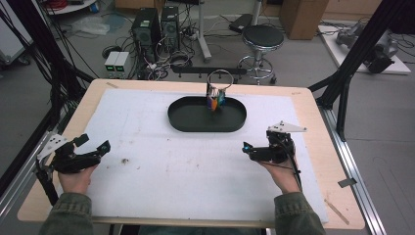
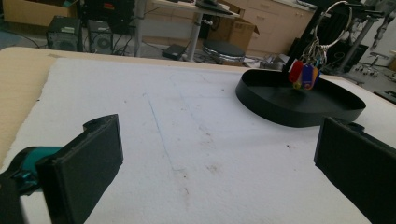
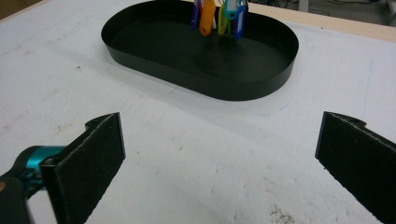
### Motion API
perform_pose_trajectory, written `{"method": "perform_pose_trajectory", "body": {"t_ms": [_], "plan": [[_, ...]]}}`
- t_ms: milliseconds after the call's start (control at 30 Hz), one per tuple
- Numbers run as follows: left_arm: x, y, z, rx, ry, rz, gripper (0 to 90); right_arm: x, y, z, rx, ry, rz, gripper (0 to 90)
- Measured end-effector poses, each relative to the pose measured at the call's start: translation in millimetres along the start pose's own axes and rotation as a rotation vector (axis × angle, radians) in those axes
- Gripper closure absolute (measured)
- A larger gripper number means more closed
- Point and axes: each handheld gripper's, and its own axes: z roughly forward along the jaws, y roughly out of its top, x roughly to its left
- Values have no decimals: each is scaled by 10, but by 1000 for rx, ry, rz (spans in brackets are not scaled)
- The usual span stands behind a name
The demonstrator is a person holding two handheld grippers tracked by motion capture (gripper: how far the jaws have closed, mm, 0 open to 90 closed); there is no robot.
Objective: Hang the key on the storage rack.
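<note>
High view: a black oval tray [image 1: 186, 120] sits toward the far middle of the counter [image 1: 313, 142], on a white mat [image 1: 195, 166] that covers most of it. Inside the tray, near its far rim, a metal ring [image 1: 219, 79] stands upright with a bunch of coloured key tags [image 1: 215, 101] hanging beneath it. The left claw [image 1: 103, 147] is held low over the mat at the near left, well apart from the tray, pointing right. The right claw [image 1: 246, 148] is held at the near right, pointing left, also clear of the tray. In the left gripper view the jaws stand wide apart with nothing between them, the tray [image 2: 280, 109] and tags [image 2: 303, 74] ahead to the right. In the right gripper view the jaws are likewise spread wide and empty, with the tray [image 3: 233, 86] straight ahead and the tags [image 3: 219, 16] at its far side
</note>
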Motion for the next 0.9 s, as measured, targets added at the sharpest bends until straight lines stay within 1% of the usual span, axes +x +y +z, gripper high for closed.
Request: {"method": "perform_pose_trajectory", "body": {"t_ms": [33, 67, 100, 133, 267, 400, 533, 567, 600, 700, 867, 900], "plan": [[0, 0, 0, 0, 0, 0, 17, 0, 0, 0, 0, 0, 0, 5], [-2, 0, -1, 0, 0, 0, 17, 12, -47, -2, 0, 3, 0, 5], [-2, 0, -1, 0, 0, 0, 17, 12, -47, -2, 0, 3, 0, 5], [-1, 1, -2, 1, -1, 0, 17, 23, -99, -4, -2, 1, -6, 5], [-1, 0, -3, 0, 0, 0, 17, 18, -158, -8, -4, 0, -2, 5], [-1, -1, -2, 2, 0, -1, 17, 7, -262, -25, -25, -7, 2, 4], [-1, -1, -2, 2, 0, -1, 17, -2, -349, -32, -42, -15, -5, 5], [-1, -1, -2, 1, 0, -1, 17, -2, -349, -32, -42, -15, -5, 5], [-1, -1, -2, 2, 0, -1, 17, 7, -387, -40, -45, -19, 1, 4], [-2, -3, -3, 1, 0, -2, 17, 11, -431, -60, -68, -32, -1, 5], [1, -4, -6, 2, 1, -3, 17, 14, -473, -119, -132, -60, -16, 4], [1, -4, -6, 1, 1, -4, 17, 14, -473, -119, -132, -60, -16, 4]]}}
